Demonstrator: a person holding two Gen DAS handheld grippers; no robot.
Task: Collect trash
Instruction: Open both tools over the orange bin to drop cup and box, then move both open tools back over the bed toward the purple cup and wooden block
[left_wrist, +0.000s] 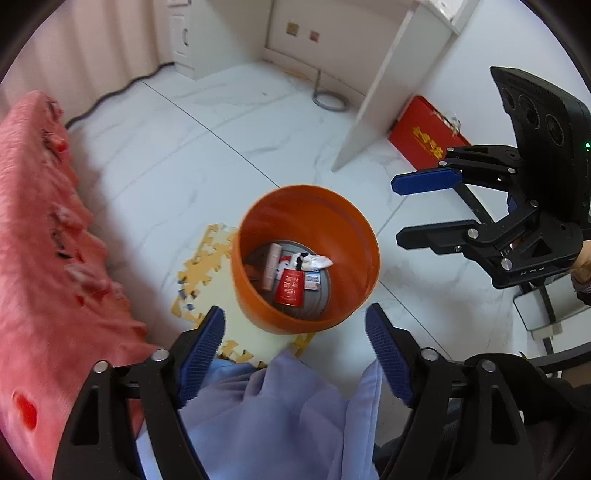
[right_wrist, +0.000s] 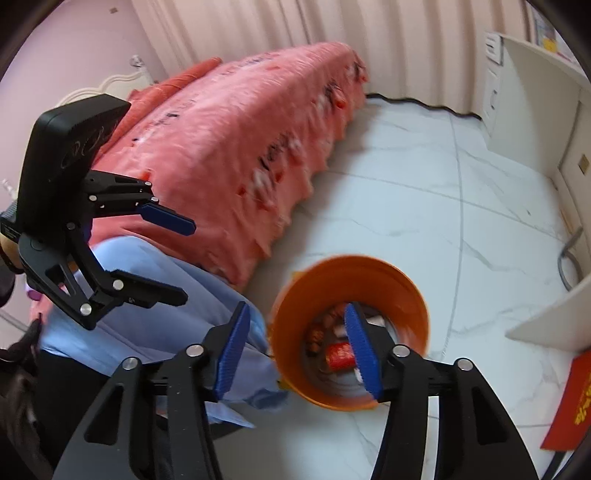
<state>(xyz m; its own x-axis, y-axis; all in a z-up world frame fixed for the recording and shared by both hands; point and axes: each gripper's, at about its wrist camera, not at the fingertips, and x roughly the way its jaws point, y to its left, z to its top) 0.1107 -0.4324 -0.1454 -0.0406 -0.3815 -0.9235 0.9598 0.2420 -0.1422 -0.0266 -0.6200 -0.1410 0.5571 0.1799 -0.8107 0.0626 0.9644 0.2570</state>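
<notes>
An orange bin (left_wrist: 258, 314) stands on the white floor, and it also shows in the right wrist view (right_wrist: 406, 288). Inside lie a red packet (left_wrist: 291, 288), crumpled white paper (left_wrist: 314, 261) and a tan roll (left_wrist: 271, 266). My left gripper (left_wrist: 295, 317) is open and empty, hovering above the bin's near rim. My right gripper (right_wrist: 295, 314) is open and empty, above the bin's left side. The right gripper (left_wrist: 395, 210) also shows in the left wrist view, to the right of the bin. The left gripper (right_wrist: 188, 258) shows at left in the right wrist view.
A bed with a pink cover (right_wrist: 229, 147) lies left of the bin. A yellow foam mat (left_wrist: 207, 266) lies under the bin. A red box (left_wrist: 424, 136) leans by a white desk panel (left_wrist: 373, 99). Light blue cloth (left_wrist: 280, 413) is below my grippers.
</notes>
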